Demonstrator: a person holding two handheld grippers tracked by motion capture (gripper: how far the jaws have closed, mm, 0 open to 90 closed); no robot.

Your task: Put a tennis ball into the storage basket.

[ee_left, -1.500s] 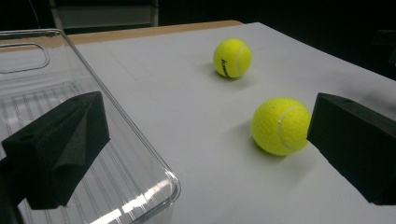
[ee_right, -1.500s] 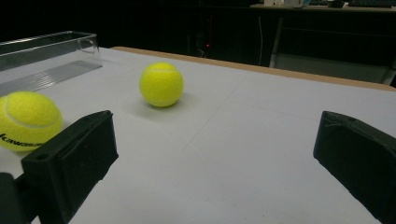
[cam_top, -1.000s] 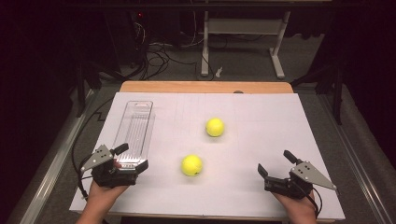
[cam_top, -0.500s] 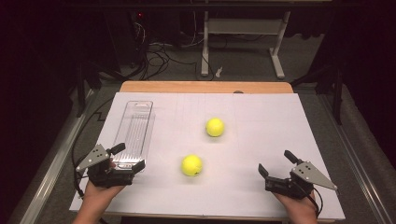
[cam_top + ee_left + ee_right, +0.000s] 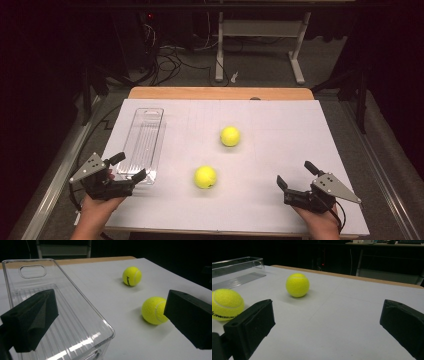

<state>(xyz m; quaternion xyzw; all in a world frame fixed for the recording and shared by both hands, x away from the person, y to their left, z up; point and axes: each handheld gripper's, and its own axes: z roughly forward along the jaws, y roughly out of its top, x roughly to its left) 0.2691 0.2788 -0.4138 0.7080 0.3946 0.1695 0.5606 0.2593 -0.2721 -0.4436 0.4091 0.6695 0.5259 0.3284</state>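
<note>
On the white surface (image 5: 280,150): two yellow tennis balls — near ball (image 5: 205,177), far ball (image 5: 230,136) — one clear tray (image 5: 145,137) at left. Left tongs (image 5: 126,169) and right tongs (image 5: 295,175) gape wide, empty, nothing between them and the balls.

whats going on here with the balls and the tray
A person holds a gripper in each hand at a white table. Both the left gripper and right gripper are open and hold nothing. Two yellow tennis balls, the near ball and the far ball, lie loose between them. The clear tray by the left gripper is empty.
</note>
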